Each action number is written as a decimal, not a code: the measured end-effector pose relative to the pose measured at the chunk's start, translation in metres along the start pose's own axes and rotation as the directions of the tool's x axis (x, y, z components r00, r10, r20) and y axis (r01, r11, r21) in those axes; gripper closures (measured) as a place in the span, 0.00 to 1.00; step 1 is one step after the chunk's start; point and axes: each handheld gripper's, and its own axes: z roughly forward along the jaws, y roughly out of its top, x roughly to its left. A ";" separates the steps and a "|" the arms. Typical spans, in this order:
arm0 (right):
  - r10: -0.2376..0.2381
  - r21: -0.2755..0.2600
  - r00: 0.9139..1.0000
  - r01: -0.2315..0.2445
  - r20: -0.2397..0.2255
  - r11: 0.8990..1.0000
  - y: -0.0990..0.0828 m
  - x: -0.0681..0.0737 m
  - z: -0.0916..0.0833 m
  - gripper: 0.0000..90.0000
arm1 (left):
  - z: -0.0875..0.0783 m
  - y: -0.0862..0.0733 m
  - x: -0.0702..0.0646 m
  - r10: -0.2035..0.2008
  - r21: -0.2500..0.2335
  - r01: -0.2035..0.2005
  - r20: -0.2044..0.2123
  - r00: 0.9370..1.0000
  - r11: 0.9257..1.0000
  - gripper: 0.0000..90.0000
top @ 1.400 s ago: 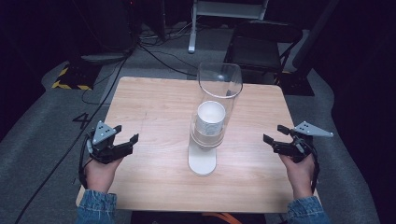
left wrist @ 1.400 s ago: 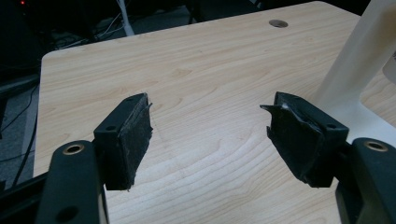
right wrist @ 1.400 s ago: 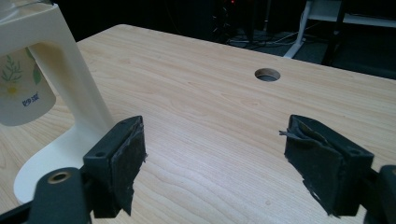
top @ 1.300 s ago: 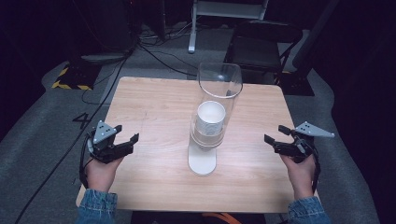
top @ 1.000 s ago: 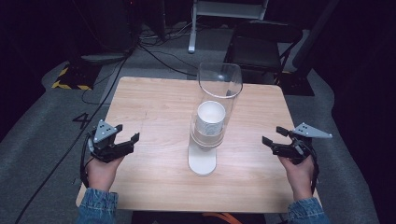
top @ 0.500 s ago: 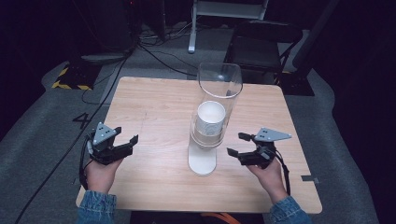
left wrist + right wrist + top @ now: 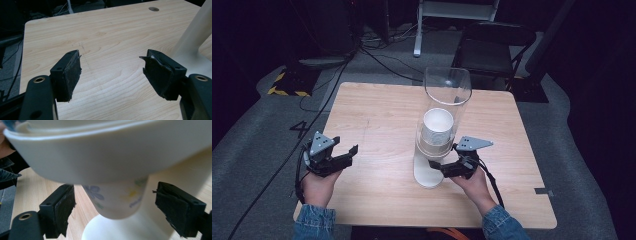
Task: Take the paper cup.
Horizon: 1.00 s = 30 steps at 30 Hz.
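A cup dispenser stands mid-table: a clear tube [image 7: 447,95] holding a stack of white paper cups [image 7: 437,130] over a white base [image 7: 427,172]. My right gripper [image 7: 437,167] reaches in low at the dispenser's right side. In the right gripper view the lowest cup [image 7: 115,197], printed with flowers, hangs below a white collar [image 7: 100,160]. It sits between my right gripper's [image 7: 115,205] open jaws, which have just been opening, and neither pad touches it. My left gripper [image 7: 347,152] rests at the table's left, open and holding nothing [image 7: 111,72].
The wooden table [image 7: 377,115] has a small round hole [image 7: 153,9] near its far edge. The dispenser's white post [image 7: 195,37] rises right of the left gripper. A dark chair [image 7: 492,45] and floor cables [image 7: 382,55] lie beyond the table.
My right gripper has travelled left from the table's right edge to the foot of the dispenser. The left gripper has stayed where it was.
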 end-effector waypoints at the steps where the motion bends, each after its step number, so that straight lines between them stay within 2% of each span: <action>1: 0.000 0.000 1.000 0.000 0.000 1.000 0.000 0.000 0.000 0.19 | 0.001 0.000 0.000 0.006 0.000 -0.006 -0.002 1.000 1.000 0.33; 2: -0.002 -0.023 1.000 0.002 -0.008 1.000 0.001 0.003 0.004 0.18 | 0.001 0.000 -0.002 0.011 0.004 -0.011 -0.001 1.000 1.000 0.33; 7: -0.010 -0.038 1.000 0.011 0.029 0.999 0.002 0.006 0.010 0.19 | -0.001 -0.001 -0.003 0.010 0.004 -0.010 -0.002 1.000 1.000 0.33; 12: -0.004 -0.036 0.998 0.007 0.064 0.999 0.002 0.006 0.009 0.34 | -0.001 -0.004 -0.001 0.008 0.008 -0.008 -0.008 1.000 1.000 0.33; 14: -0.002 -0.034 0.999 0.004 0.053 0.999 0.002 0.004 0.008 0.35 | -0.001 -0.005 -0.001 0.010 0.009 -0.009 -0.008 1.000 1.000 0.33; 30: -0.049 -0.025 0.996 0.051 0.075 0.998 0.000 0.006 0.008 0.37 | -0.001 -0.005 0.000 0.003 0.015 -0.003 -0.002 1.000 1.000 0.33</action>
